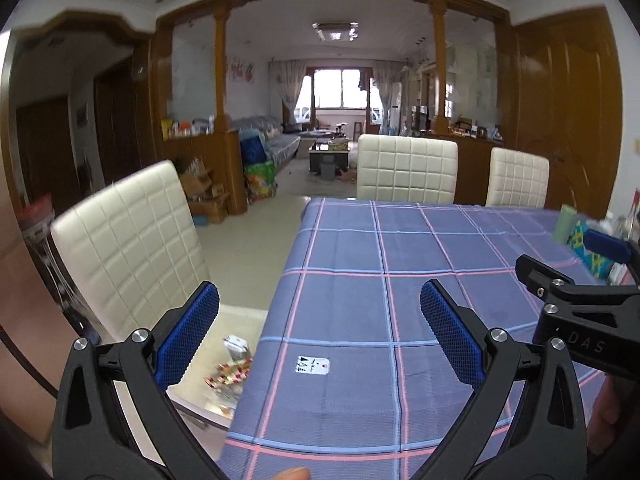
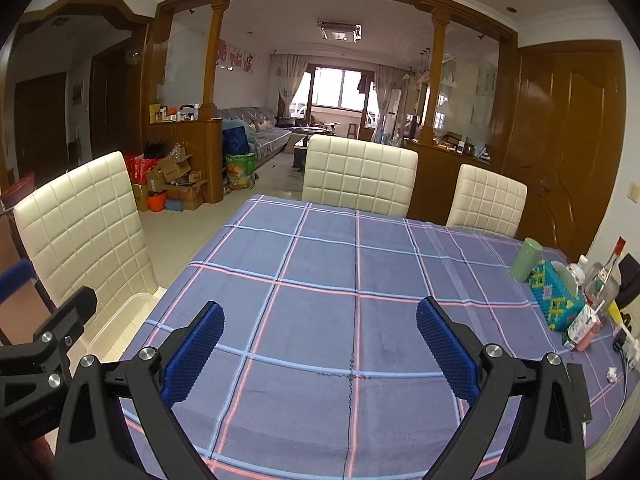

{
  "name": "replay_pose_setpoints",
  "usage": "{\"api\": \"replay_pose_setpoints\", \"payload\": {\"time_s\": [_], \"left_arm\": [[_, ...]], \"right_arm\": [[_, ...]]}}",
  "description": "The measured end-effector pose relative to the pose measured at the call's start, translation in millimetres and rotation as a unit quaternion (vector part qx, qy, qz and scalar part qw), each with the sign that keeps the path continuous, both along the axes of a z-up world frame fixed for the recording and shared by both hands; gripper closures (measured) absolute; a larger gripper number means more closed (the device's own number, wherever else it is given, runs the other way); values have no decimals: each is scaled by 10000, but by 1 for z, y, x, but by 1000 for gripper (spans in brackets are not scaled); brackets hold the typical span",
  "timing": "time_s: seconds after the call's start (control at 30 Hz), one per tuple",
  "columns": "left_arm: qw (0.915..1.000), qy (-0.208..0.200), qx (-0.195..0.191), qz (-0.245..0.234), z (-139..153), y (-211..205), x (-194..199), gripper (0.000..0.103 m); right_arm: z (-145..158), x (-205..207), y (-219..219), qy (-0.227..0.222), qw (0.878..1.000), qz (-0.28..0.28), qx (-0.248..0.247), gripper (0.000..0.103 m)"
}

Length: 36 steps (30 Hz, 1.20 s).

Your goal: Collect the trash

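A clear plastic bin [image 1: 224, 400] sits on the white chair seat left of the table and holds crumpled wrappers [image 1: 230, 374]; its rim also shows in the right wrist view [image 2: 120, 320]. A small white paper tag [image 1: 313, 365] lies on the blue plaid tablecloth [image 1: 400, 280]. My left gripper [image 1: 320, 336] is open and empty above the table's left edge, with the tag between its fingers further ahead. My right gripper [image 2: 320, 344] is open and empty above the cloth [image 2: 320, 260]. A small white scrap [image 2: 611, 375] lies at the table's right edge.
White quilted chairs stand at the left [image 2: 84, 220] and far side [image 2: 360, 176]. A green cup [image 2: 526, 260], a woven tissue box [image 2: 556, 296], a carton [image 2: 582, 328] and bottles [image 2: 600, 280] crowd the right edge. Cardboard boxes [image 2: 176, 184] sit on the floor.
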<state>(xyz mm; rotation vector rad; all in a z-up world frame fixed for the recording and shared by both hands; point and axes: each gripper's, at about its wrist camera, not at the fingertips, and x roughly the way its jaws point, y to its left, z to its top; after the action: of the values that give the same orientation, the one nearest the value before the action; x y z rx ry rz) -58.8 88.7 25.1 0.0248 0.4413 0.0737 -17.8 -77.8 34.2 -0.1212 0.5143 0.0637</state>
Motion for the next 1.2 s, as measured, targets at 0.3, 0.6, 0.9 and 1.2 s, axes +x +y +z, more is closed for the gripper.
{"api": "replay_pose_setpoints", "payload": {"time_s": [0.3,0.6,0.9,1.2], "left_arm": [[9995,-29,142,-278,12,-21,0,4],[9990,53,236,-375,11,-33,3,4],[9986,0,291,-446,13,-36,0,4],[9981,10,-53,-620,16,-25,-2,4]], "right_arm": [[2,-3,-20,-59,9997,-113,193,9],[-1,-4,-32,-20,9994,-138,314,9],[1,-9,-33,-116,9994,-132,296,9],[3,-11,-33,-144,9994,-128,288,9]]}}
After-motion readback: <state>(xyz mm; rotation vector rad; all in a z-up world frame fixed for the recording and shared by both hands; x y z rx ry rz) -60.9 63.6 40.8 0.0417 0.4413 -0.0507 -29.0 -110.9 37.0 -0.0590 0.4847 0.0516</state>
